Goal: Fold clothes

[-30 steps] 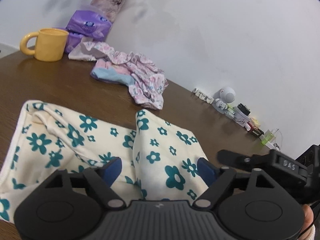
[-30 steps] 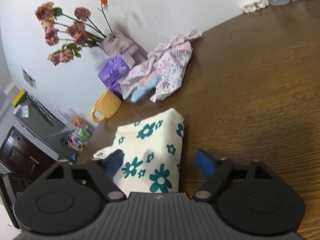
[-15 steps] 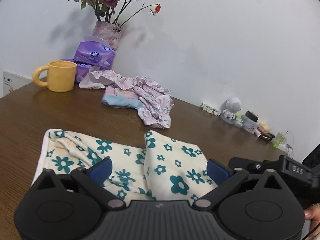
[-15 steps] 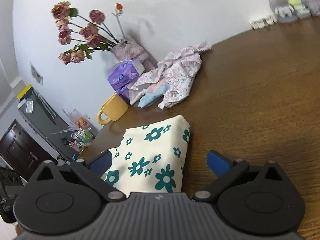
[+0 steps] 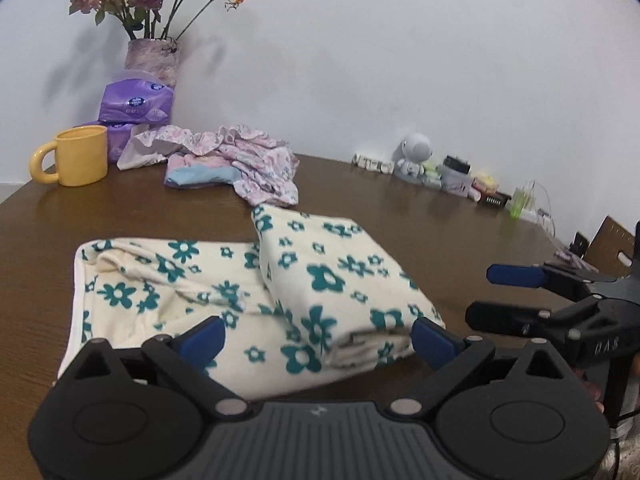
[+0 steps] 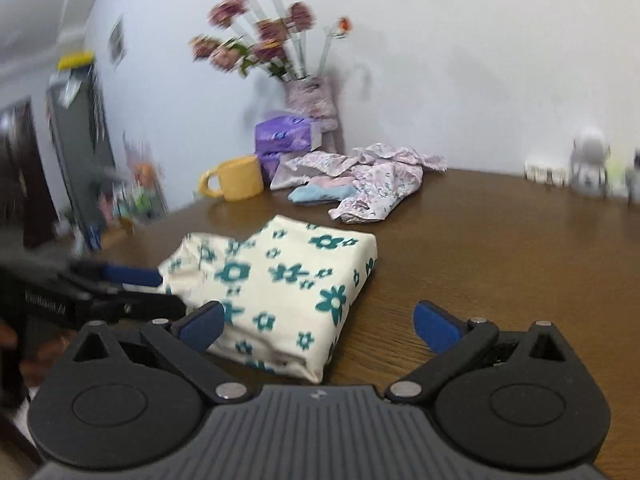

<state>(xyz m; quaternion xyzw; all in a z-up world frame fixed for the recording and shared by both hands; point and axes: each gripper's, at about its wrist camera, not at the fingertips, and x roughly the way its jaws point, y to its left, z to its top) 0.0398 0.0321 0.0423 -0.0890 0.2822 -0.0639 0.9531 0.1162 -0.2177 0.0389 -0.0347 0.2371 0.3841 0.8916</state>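
Brown wooden desk against white wall; folded floral cloth near front edge. Dark cabinet only in right view. Left gripper and right gripper both spread wide, empty.

- Folded cloth lies on table, nearest the cameras; its right part doubled over on top.
- Heap of clothes behind cloth, towards wall.
- Mug left of heap, apart from it.
- Tissue packs behind mug, stacked; vase behind packs, at wall.
- Small items incl. toy figure in row along wall, right of heap.
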